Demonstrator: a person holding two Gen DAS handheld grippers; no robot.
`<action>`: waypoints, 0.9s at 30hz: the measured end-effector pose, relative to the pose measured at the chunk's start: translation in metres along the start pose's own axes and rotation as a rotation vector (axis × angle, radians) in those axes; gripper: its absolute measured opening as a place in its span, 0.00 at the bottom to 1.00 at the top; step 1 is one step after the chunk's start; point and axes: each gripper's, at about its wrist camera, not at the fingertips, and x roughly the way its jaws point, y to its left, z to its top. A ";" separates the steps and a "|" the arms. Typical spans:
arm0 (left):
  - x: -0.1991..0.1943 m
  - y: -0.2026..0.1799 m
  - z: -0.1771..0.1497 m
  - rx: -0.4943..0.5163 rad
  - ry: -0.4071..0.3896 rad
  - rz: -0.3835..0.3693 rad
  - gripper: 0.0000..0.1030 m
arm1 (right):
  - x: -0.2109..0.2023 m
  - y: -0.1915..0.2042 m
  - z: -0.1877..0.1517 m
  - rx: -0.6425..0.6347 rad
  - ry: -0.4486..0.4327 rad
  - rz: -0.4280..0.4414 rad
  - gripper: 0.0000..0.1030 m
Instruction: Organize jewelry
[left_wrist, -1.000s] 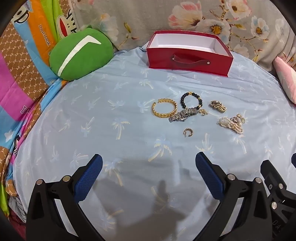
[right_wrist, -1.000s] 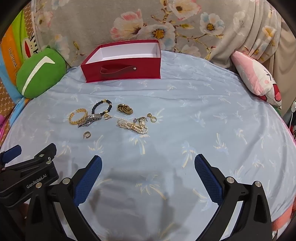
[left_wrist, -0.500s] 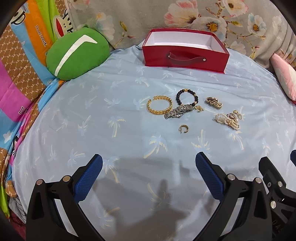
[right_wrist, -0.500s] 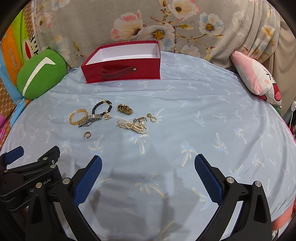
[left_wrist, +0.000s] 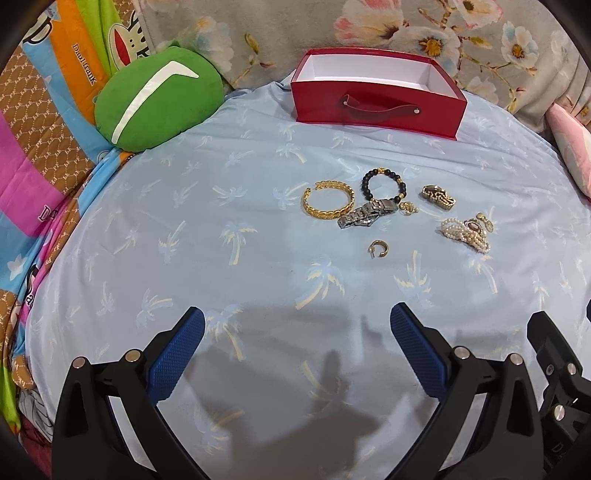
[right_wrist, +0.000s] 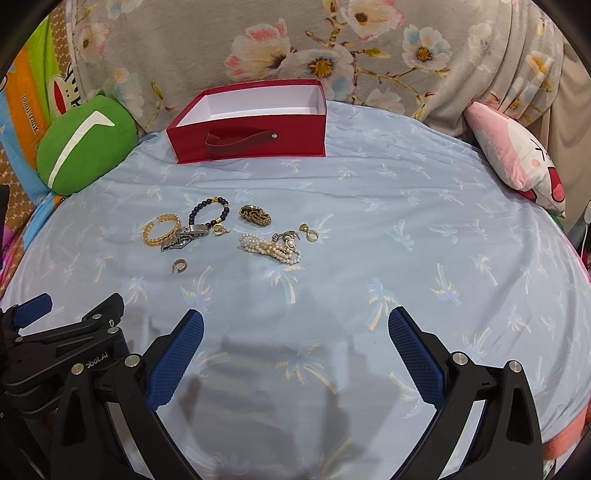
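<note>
Lying loose near red box (left_wrist: 376, 99): gold bangle (left_wrist: 328, 205), pearl strand (right_wrist: 269, 249); both grippers spread, empty.

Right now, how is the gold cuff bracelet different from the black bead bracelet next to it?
The gold cuff bracelet is a stiff, twisted metal band with an open gap in its ring; the black bead bracelet is a closed loop of separate round beads. The cuff is gold all over, while the bead bracelet is mostly black with a few gold beads. Both lie flat on the blue sheet, each touching the silver watch band, and neither is in the red box.
</note>
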 end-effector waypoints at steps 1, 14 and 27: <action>0.000 0.000 0.000 0.000 0.001 0.002 0.95 | 0.000 -0.001 0.000 0.000 0.000 0.001 0.95; 0.002 0.003 0.002 0.001 0.003 -0.004 0.95 | 0.000 0.002 0.000 -0.003 -0.004 0.000 0.95; 0.002 0.002 0.000 -0.002 0.006 -0.002 0.95 | 0.002 0.003 0.001 0.000 -0.004 0.002 0.95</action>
